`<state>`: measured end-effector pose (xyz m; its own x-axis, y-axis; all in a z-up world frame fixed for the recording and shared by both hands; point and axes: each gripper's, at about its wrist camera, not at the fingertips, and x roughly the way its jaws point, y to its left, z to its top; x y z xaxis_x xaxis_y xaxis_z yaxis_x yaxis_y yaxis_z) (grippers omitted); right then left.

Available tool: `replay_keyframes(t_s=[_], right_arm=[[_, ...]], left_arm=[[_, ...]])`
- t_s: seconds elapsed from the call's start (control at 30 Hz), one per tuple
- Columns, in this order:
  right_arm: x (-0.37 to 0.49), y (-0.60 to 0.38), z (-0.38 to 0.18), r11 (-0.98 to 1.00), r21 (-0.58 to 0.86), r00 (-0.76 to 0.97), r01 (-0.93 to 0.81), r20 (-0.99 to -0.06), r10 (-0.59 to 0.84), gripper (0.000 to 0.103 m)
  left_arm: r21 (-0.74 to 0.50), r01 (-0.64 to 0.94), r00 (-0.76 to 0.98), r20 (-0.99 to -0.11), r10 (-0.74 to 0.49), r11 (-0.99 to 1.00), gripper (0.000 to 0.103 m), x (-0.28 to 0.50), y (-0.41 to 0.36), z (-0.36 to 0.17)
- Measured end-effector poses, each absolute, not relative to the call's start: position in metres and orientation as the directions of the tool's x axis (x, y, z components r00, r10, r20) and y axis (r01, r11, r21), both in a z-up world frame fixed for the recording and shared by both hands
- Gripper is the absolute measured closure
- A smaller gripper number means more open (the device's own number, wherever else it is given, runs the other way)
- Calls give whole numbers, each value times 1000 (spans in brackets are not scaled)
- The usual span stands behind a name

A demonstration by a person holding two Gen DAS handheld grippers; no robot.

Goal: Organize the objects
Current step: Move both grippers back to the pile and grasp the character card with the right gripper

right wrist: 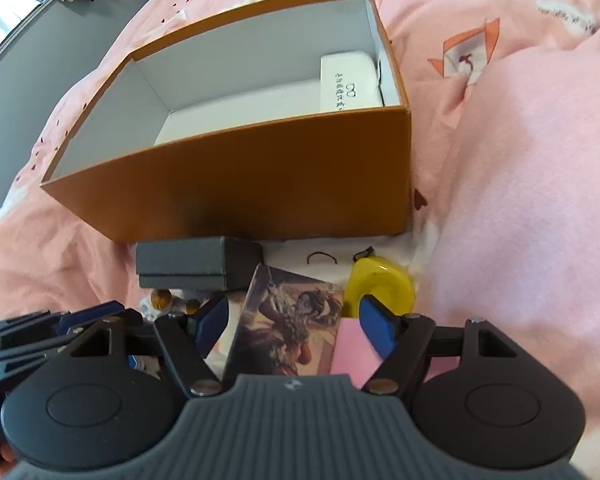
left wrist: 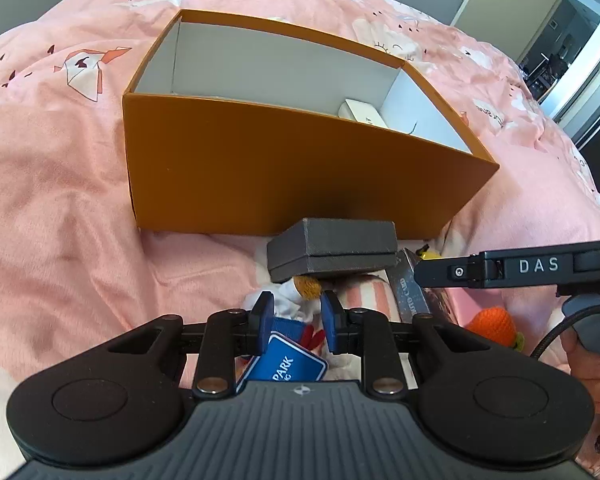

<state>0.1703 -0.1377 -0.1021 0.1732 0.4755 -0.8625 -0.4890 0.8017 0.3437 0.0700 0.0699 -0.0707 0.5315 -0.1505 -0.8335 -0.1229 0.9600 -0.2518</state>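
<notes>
Box: we see an orange box with white inner walls, open at the top, filling the upper middle of both views on a pink blanket.
Inside the box: a white case lies at the right end of the floor — in the left wrist view only its corner shows.
Pile in front: a grey case sits just below the box's near wall, at the centre of the left wrist view and left of centre in the right wrist view.
Other items: a picture card stands tilted beside the grey case; a yellow round thing lies to its right; an orange knitted toy shows at the lower right of the left wrist view.
Left claw: narrow, its 2 blue pads close together over a small plush toy and a blue "PARK" tag — we cannot tell whether the pads press on anything.
Right claw: wide, pads apart on either side of the picture card, not touching it.
Right claw from the left: it enters at the right edge, marked "DAS", held by a hand.
</notes>
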Motion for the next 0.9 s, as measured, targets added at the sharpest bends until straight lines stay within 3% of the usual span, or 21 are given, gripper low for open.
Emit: replay_keyframes(t_s=[0.23,0.33,0.73,0.9], right_arm=[[185,-128,-126,803,370,101,-467,-880,464,30],[181,-129,-127,791,396,91,-466,-868,489,39],[138,-120,-99,734,364,116,-573,-851,513,41],[144,-123,-108,761,368,87,-535,-871,483,39]], left_arm=[[-269,-141,527,-835,-158,953,74,72,76,-76],[-277,-149,523,-837,-162,949,74,72,77,-78],[-279,-140,491,-853,-178,950,74,71,74,-82],[-276,-133,484,-856,-181,952,74,68,72,-84]])
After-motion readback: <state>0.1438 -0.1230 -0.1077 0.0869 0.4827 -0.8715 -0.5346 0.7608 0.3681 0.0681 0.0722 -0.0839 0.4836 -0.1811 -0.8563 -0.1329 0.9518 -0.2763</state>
